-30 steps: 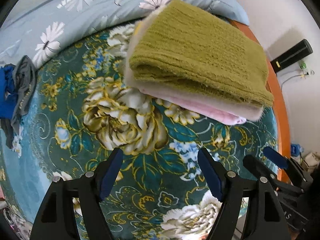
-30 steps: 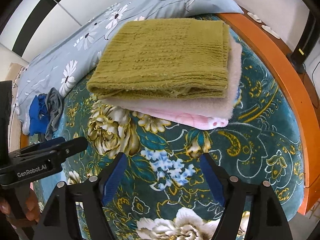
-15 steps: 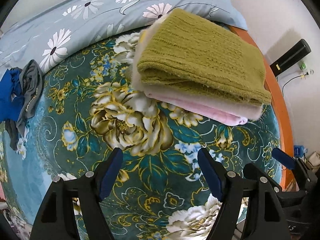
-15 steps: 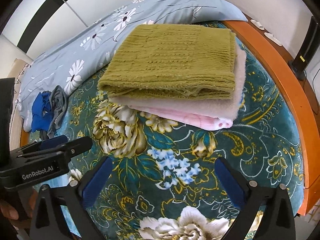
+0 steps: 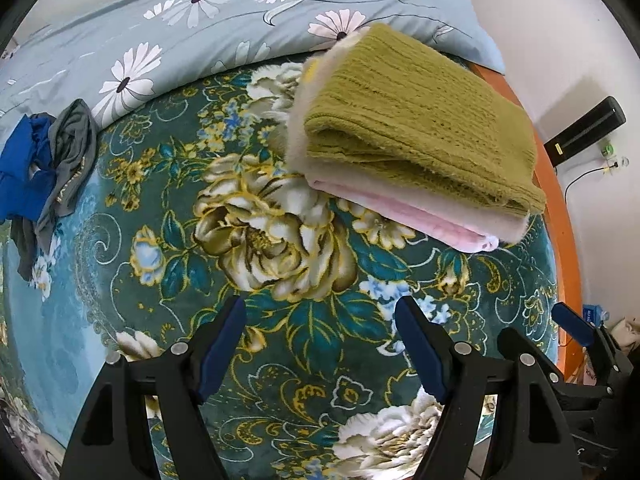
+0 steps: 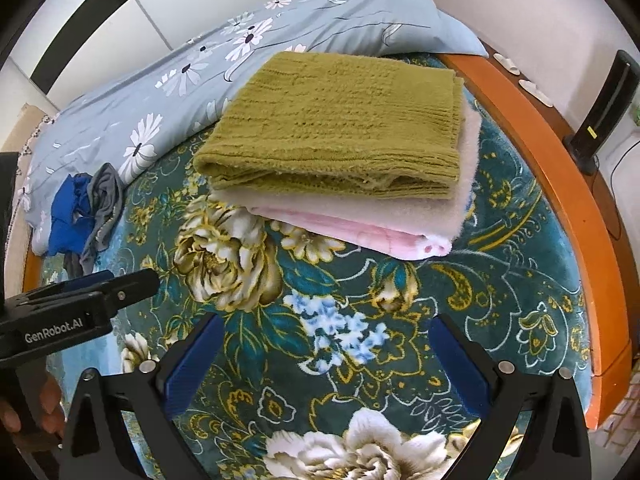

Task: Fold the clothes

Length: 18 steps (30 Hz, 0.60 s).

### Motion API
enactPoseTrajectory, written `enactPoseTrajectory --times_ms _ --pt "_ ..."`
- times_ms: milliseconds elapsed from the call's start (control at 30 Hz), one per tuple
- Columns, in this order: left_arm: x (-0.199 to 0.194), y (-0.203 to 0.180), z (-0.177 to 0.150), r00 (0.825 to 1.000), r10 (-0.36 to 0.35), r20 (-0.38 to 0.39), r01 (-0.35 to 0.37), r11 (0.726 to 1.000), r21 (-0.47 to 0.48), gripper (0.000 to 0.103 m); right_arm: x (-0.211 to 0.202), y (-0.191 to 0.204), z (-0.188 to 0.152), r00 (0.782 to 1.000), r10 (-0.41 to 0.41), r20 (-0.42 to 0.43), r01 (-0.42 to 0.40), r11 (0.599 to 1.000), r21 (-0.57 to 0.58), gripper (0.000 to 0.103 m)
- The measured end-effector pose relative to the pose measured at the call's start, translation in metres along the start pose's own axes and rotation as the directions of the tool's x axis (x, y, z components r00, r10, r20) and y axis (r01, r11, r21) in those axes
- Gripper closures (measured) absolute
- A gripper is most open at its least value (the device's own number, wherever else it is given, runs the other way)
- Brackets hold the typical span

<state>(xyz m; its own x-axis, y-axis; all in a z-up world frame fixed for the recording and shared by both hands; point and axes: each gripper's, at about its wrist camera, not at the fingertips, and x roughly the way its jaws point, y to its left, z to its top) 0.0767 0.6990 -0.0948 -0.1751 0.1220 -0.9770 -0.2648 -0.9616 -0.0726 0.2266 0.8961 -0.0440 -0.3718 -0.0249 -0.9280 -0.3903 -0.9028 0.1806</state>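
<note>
Green sweater (image 6: 336,120) folded, stacked on pink layers (image 6: 352,232).
Left gripper (image 5: 320,344) and right gripper (image 6: 324,360) spread, empty; crumpled clothes (image 6: 84,216) at nine o'clock left unfolded.

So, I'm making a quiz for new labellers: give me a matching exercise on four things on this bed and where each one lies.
Things:
1. olive knit
2. pink garment
3. blue and grey clothes
4. daisy duvet

Places:
A. bottom of the folded stack
B. crumpled at the bed's left side
C. top of the folded stack
D. along the far edge, behind the stack

Pairs: 1-C, 2-A, 3-B, 4-D
</note>
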Motion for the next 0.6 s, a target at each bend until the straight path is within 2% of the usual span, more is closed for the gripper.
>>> enactPoseTrajectory --times_ms 200,300,600 --pt "-0.0017 0.0012 -0.0052 1.000 -0.007 0.012 0.007 1.000 0.001 0.024 -0.0044 0.0010 -0.0029 1.000 -0.022 0.016 0.022 1.000 -0.009 0.000" --pt "-0.0028 0.0007 -0.0064 1.000 -0.004 0.021 0.004 1.000 0.005 0.012 -0.0059 0.0027 -0.0033 1.000 -0.024 0.019 0.024 1.000 -0.015 0.000" --pt "-0.0029 -0.0001 -0.0108 1.000 -0.017 0.012 0.017 1.000 0.019 0.012 -0.0073 0.0076 -0.0036 0.999 -0.026 0.024 0.027 0.999 -0.030 0.000"
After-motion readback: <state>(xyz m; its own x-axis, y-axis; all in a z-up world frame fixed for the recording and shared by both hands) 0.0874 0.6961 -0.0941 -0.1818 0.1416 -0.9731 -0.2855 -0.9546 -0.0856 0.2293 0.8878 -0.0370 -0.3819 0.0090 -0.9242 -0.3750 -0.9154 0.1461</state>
